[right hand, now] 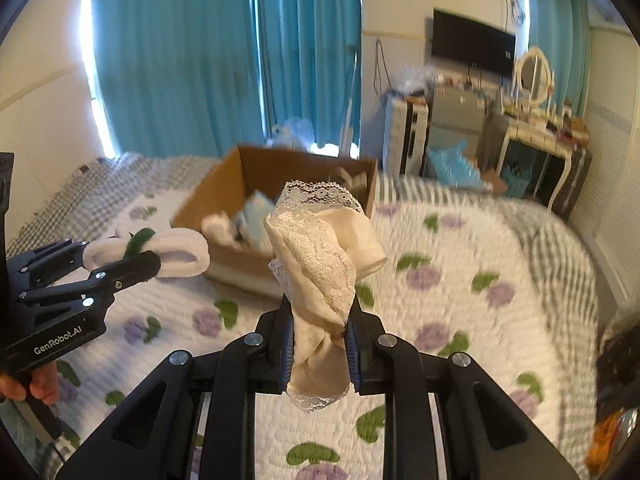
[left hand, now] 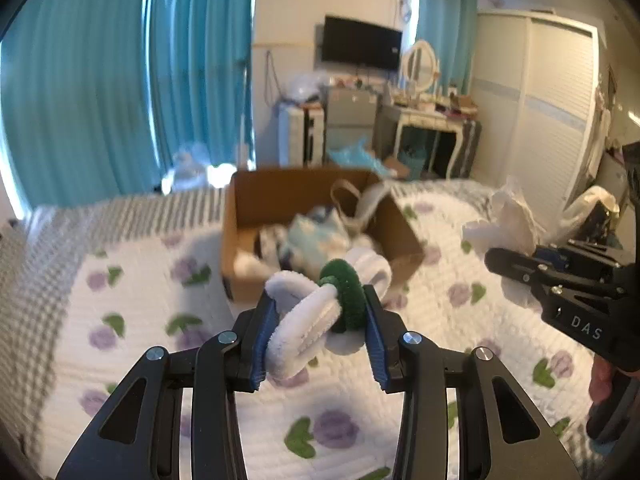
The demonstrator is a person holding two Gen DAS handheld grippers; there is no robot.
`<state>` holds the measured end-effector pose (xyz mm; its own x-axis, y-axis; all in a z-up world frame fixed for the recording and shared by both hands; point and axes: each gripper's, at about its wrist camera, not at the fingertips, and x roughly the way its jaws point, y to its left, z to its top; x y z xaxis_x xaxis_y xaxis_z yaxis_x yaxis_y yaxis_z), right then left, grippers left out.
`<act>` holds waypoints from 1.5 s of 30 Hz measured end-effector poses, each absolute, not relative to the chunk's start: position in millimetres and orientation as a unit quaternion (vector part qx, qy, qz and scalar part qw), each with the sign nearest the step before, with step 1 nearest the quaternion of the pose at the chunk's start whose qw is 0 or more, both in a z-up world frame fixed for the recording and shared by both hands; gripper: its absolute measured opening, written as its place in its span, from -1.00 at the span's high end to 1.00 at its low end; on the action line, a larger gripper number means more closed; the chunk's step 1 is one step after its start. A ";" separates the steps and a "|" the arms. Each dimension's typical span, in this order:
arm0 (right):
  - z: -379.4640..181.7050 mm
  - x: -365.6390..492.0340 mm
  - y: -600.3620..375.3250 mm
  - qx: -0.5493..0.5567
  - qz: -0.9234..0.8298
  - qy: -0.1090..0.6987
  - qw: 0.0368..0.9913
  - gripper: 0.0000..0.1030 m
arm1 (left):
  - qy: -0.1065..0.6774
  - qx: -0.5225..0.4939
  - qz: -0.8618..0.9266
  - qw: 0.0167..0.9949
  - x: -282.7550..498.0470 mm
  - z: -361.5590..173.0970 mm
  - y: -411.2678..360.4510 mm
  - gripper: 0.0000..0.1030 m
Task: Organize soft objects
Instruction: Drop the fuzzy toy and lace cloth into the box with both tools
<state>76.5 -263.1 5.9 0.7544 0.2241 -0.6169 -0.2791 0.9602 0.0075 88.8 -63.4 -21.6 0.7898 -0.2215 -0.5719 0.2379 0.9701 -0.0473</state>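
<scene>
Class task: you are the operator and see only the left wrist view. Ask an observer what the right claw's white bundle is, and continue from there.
Operator: What is the white bundle in the right claw?
Observer: A cream fabric piece with lace trim, pinched between both fingers.
Operator: Any writing on my left claw?
Observer: Yes, its side reads GenRobot.AI.
Operator: What is beyond the brown cardboard box on its left side?
Observer: White cloth lying on the floral quilt.

Home bedroom: floral quilt [left hand: 132,312] on bed, teal curtains [left hand: 100,80], wall TV [left hand: 362,43], vanity [left hand: 434,120] with oval mirror [left hand: 420,62], white wardrobe [left hand: 536,108], cluttered floor.
</scene>
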 end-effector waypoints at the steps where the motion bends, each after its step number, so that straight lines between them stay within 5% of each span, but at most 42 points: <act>1: 16.3 76.0 -261.6 -0.047 0.138 0.313 0.938 0.60 | 0.294 0.017 -0.121 0.948 89.7 -14.3 -64.8 0.24; 8: 63.4 95.5 -253.1 -0.055 0.144 0.265 0.952 0.60 | 0.272 0.029 -0.117 0.955 123.9 11.4 -71.2 0.24; 16: 55.9 155.4 -241.4 -0.061 0.147 0.269 0.950 0.60 | 0.291 0.007 -0.104 0.951 194.0 -8.4 -76.1 0.22; 19: 38.9 179.0 -242.0 -0.062 0.146 0.281 0.946 0.60 | 0.281 0.015 -0.094 0.955 210.1 -19.1 -80.5 0.10; 23: 17.9 202.5 -248.2 -0.055 0.146 0.297 0.942 0.60 | 0.281 0.026 -0.075 0.956 229.8 -35.3 -83.1 -0.66; 31: 0.7 240.7 -245.3 -0.057 0.156 0.305 0.938 0.60 | 0.275 0.049 -0.060 0.958 242.2 -45.0 -80.2 -0.66; 32: 0.8 244.4 -244.1 -0.055 0.158 0.301 0.939 0.56 | 0.276 0.049 -0.060 0.958 242.3 -45.6 -77.5 -0.66; 33: 1.7 247.9 -242.2 -0.053 0.152 0.296 0.942 0.29 | 0.277 0.049 -0.060 0.958 241.8 -46.4 -76.0 -0.66; 34: 3.3 251.3 -243.4 -0.052 0.137 0.290 0.946 -0.27 | 0.277 0.049 -0.059 0.958 240.6 -46.8 -74.5 -0.66; 36: 9.5 247.4 -244.3 -0.041 0.121 0.264 0.956 -0.69 | 0.276 0.049 -0.057 0.958 235.2 -45.0 -73.0 -0.66; 45: 49.8 202.7 -248.0 -0.041 0.107 0.248 0.962 -0.68 | 0.263 0.034 -0.044 0.963 196.0 -9.8 -68.8 -0.66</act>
